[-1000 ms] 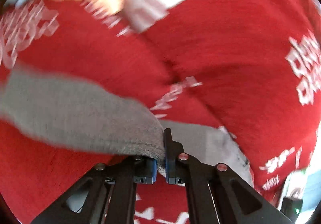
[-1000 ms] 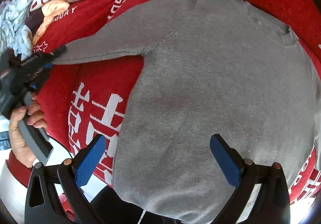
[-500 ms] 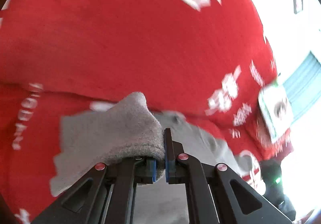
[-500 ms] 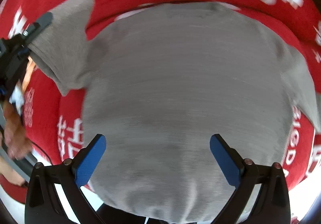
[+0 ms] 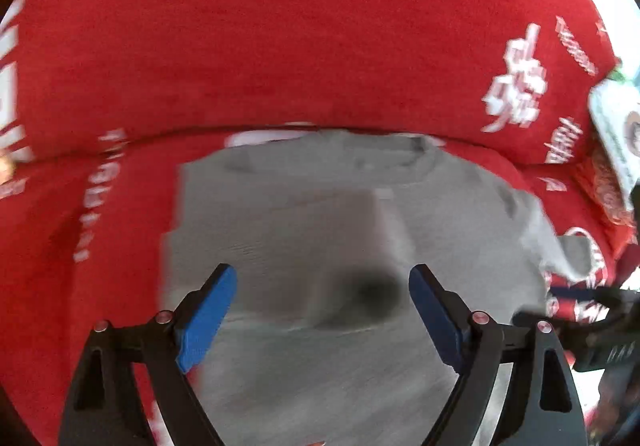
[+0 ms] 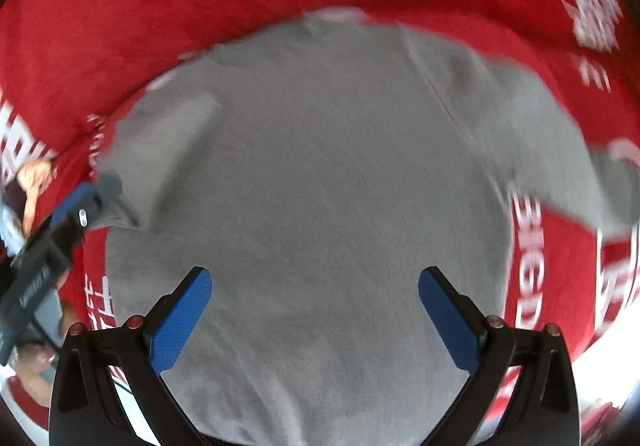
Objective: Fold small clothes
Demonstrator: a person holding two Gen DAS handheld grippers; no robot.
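Sweater: grey sweater (image 6: 328, 198) lies flat on a red blanket (image 6: 168, 6) with white lettering, neck at 12 o'clock in both wrist views.
Left sleeve: folded in over the body, cuff (image 5: 280, 222) lying across the chest; in the right view it sits at 9 o'clock (image 6: 168, 150).
Right sleeve: spread out toward 3 o'clock (image 6: 568, 150), not yet folded.
Left gripper: (image 5: 322, 310) fingers opening wide above the body, nothing between them; sleeve released.
Right gripper: (image 6: 314, 320) fingers spread wide over the lower body, grasping nothing.
Step, judged: first sleeve placed; second sleeve looks next.
Risk 1: the freed sleeve is loose knit on a soft, rumpled blanket; it may slide or spring back off the body if a finger (image 5: 208, 310) drags it on the way out.
Risk 2: pinching the far sleeve could also catch the blanket beneath and pull the whole sweater askew.
Risk 3: both views are blurred, so the cuff's edge is hard to judge; a shallow grip may slip.
Risk 4: the grippers work close together; crossing paths could bump.
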